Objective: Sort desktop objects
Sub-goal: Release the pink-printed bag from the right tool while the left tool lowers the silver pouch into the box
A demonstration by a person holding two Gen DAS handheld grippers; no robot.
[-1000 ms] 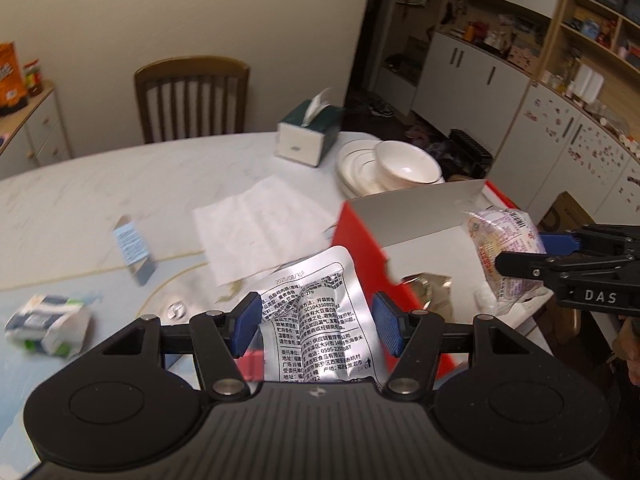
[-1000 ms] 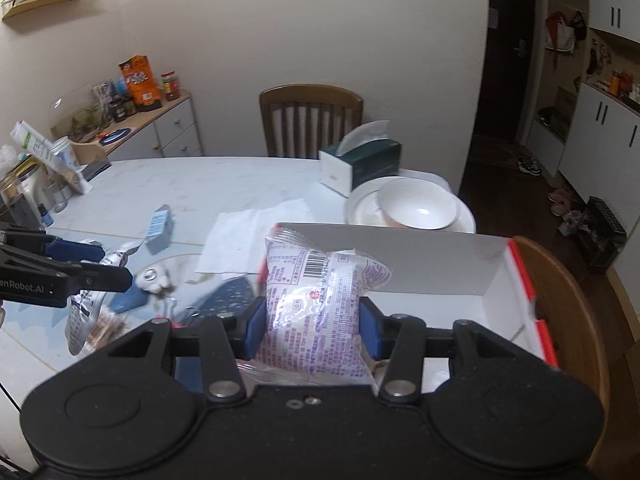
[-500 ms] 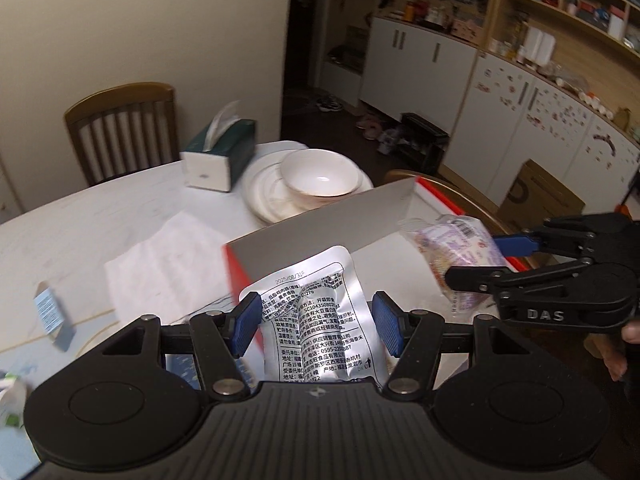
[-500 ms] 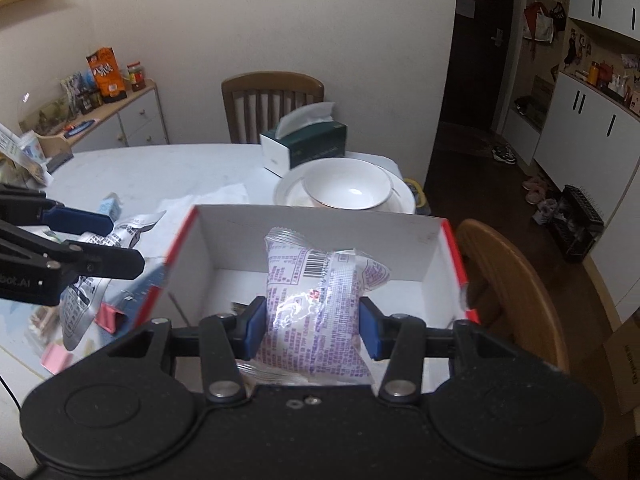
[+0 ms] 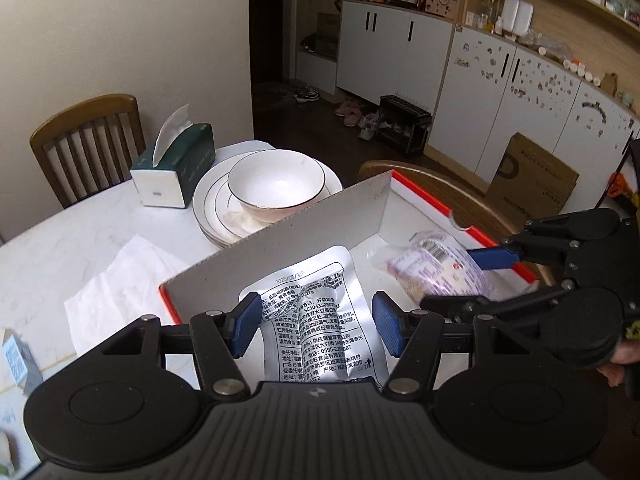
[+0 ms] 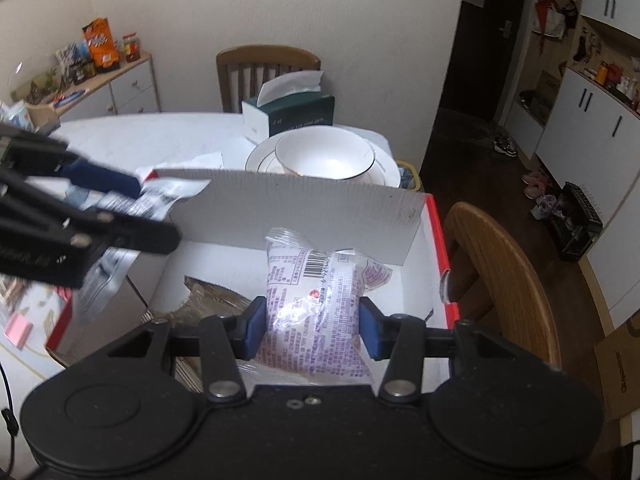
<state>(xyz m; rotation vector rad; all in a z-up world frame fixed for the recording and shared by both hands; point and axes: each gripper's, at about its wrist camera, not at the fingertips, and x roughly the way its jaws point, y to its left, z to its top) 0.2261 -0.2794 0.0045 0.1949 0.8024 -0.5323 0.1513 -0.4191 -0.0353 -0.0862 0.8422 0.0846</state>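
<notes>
Both grippers hang over the open box (image 5: 280,248), the left gripper (image 5: 316,322) clamping a silver pouch (image 5: 320,308) lengthwise, the right gripper (image 6: 308,330) clamping a purple packet (image 6: 316,300), each directly above the floor.

White bowl (image 5: 276,181) on plates (image 5: 216,208), beside tissue box (image 5: 176,168).

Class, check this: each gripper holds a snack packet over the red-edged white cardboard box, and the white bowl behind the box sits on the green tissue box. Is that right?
One detail is wrong. The white bowl sits on stacked white plates, not on the green tissue box, which stands beside them; the left wrist view shows this. The rest holds.
</notes>
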